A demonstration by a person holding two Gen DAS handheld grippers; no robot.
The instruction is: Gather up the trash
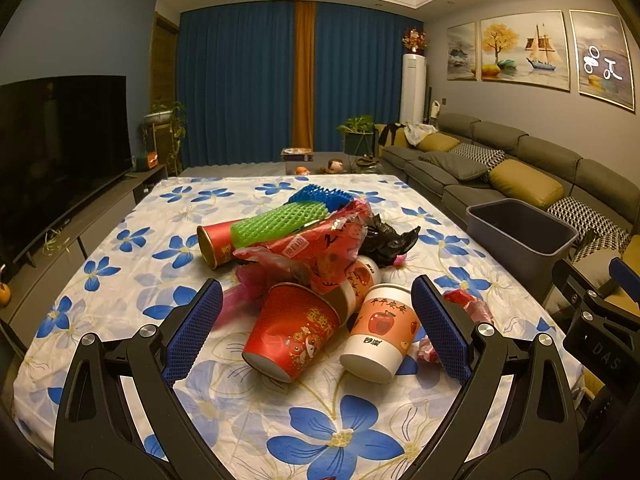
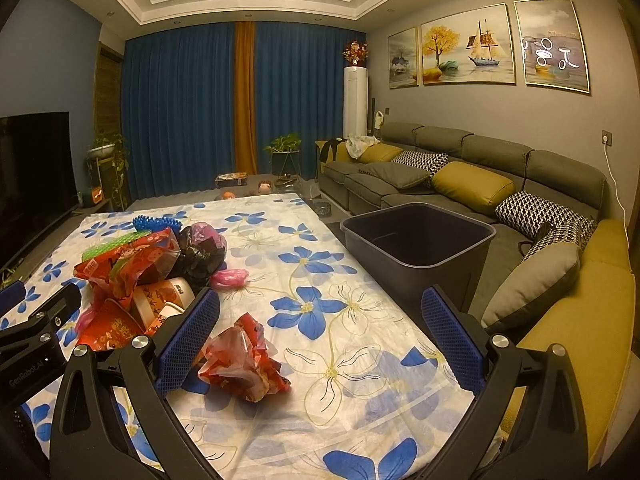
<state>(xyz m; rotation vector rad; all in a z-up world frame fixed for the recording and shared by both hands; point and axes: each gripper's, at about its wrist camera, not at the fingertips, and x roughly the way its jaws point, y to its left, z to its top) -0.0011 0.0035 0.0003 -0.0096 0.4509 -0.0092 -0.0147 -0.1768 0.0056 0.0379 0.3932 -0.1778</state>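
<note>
Trash pile (image 1: 312,264) ahead — both claws (image 1: 316,320) (image 2: 320,344) spread, empty.

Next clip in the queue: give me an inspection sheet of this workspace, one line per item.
Surface: table under a blue-flowered cloth.
Job's things: trash pile of paper cups, plastic bags, foam netting; a loose red wrapper apart; empty grey bin beside the table.
Clutter: nothing seen besides the trash.
Grippers: left gripper and right gripper open, holding nothing.
Cables: white cable from a wall socket.
Surroundings: sofa, television, blue curtains.
</note>
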